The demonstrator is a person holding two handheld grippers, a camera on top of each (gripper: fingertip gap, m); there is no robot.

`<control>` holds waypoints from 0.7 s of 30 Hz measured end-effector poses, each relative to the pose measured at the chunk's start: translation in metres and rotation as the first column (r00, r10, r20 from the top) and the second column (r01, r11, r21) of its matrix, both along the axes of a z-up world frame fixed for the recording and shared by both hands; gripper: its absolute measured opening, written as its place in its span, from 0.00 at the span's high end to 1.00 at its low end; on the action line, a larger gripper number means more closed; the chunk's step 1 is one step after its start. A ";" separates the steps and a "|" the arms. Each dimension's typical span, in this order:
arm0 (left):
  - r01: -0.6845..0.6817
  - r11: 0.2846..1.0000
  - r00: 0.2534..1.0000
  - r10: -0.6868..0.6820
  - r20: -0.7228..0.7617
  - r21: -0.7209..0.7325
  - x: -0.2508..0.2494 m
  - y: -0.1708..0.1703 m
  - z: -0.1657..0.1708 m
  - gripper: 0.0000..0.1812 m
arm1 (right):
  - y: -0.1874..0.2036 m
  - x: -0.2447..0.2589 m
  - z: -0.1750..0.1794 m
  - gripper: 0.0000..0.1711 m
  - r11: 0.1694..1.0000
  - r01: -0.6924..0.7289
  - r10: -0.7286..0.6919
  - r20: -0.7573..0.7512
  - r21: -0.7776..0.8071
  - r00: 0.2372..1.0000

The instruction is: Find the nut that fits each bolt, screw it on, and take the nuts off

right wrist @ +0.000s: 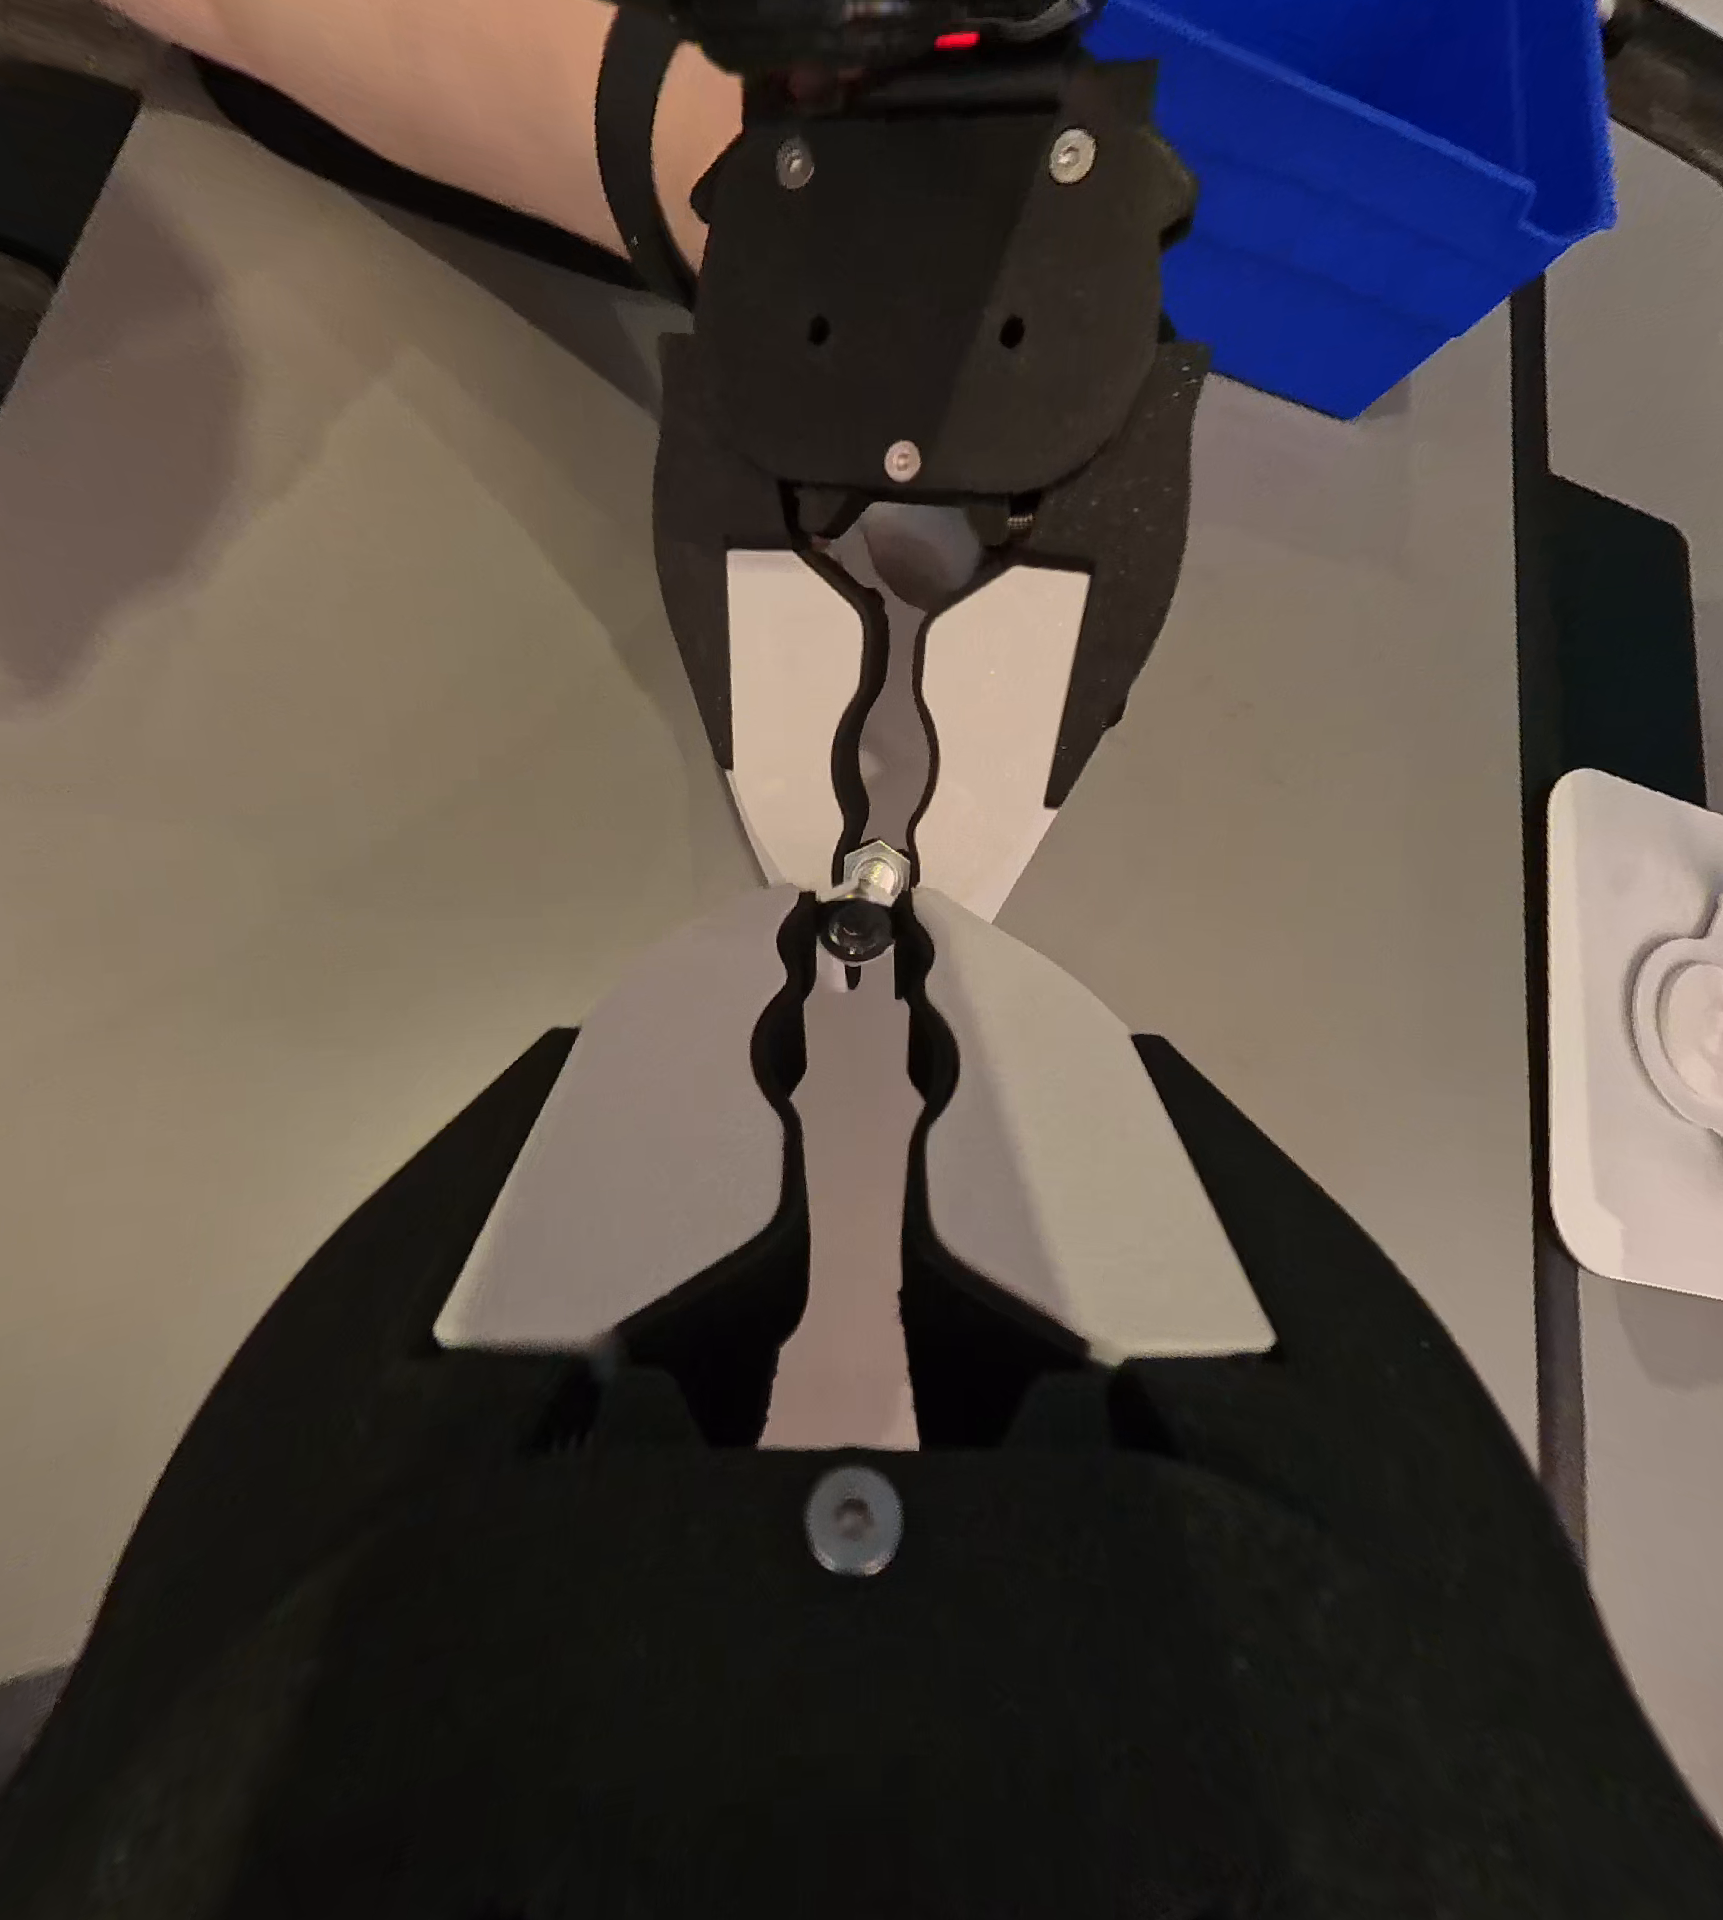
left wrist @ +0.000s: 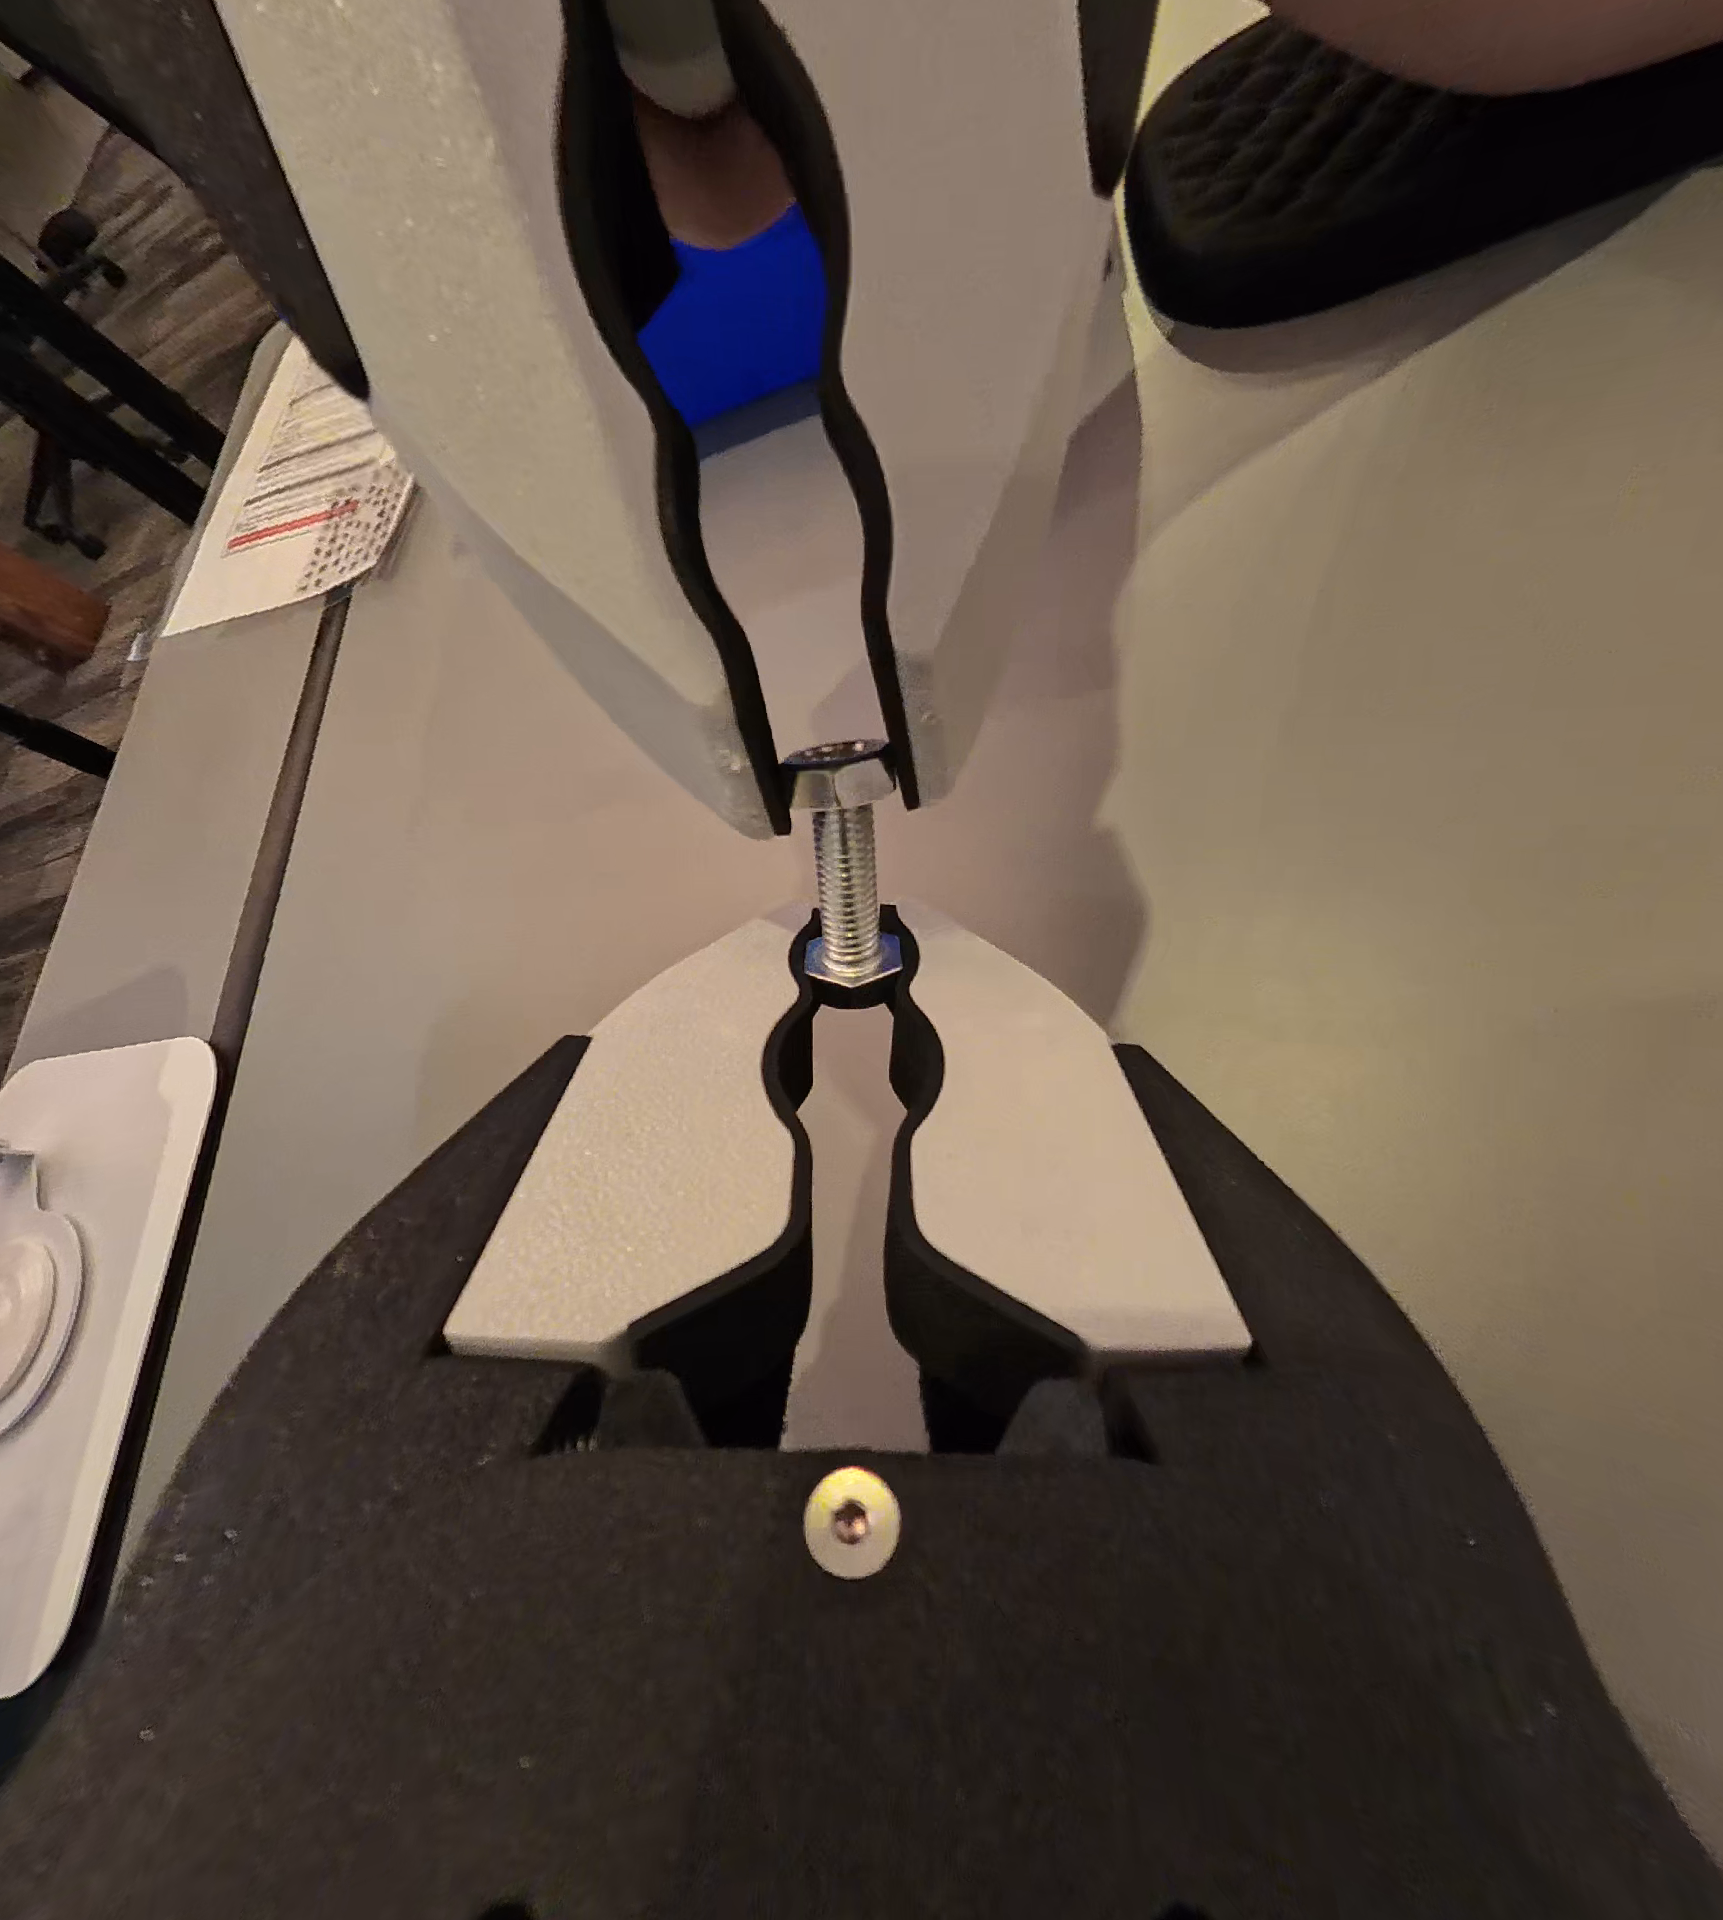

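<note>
Left wrist view: left gripper (left wrist: 852, 961) pinches the nut (left wrist: 852, 958); right gripper (left wrist: 841, 781) clamps the bolt (left wrist: 843, 873) head. Steel, small, stiff, probably slick; grip the flats.

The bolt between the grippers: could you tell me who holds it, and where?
The right gripper clamps the bolt by its head; the left gripper grips the nut on its thread.

Left tongs (left wrist: 852, 961) and right tongs (right wrist: 855, 935) meet tip to tip, both clamped.
</note>
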State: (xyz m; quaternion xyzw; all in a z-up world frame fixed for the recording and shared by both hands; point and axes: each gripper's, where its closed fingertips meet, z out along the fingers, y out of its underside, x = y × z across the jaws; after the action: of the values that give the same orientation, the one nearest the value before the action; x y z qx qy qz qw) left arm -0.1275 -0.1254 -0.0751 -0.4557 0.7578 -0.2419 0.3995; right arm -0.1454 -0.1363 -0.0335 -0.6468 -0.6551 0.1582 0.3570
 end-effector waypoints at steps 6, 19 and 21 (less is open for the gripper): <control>-0.050 0.998 0.998 0.051 -0.031 0.042 -0.001 0.008 -0.005 0.95 | 0.006 0.002 -0.005 0.92 0.998 0.062 -0.062 0.035 -0.011 0.997; -0.296 0.950 0.953 0.301 -0.037 0.100 -0.009 0.052 -0.005 0.95 | 0.045 -0.004 -0.004 0.92 0.852 0.253 -0.400 -0.258 -0.458 0.880; -0.328 0.934 0.940 0.338 -0.046 0.142 -0.012 0.058 -0.006 0.95 | 0.049 -0.005 -0.005 0.92 0.812 0.252 -0.449 -0.287 -0.526 0.846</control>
State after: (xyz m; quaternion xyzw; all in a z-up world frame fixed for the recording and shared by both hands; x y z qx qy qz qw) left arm -0.1390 -0.0676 -0.0809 -0.5582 0.6973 -0.1042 0.4374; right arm -0.1501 -0.0869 -0.0389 -0.7791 -0.3765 0.3697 0.3385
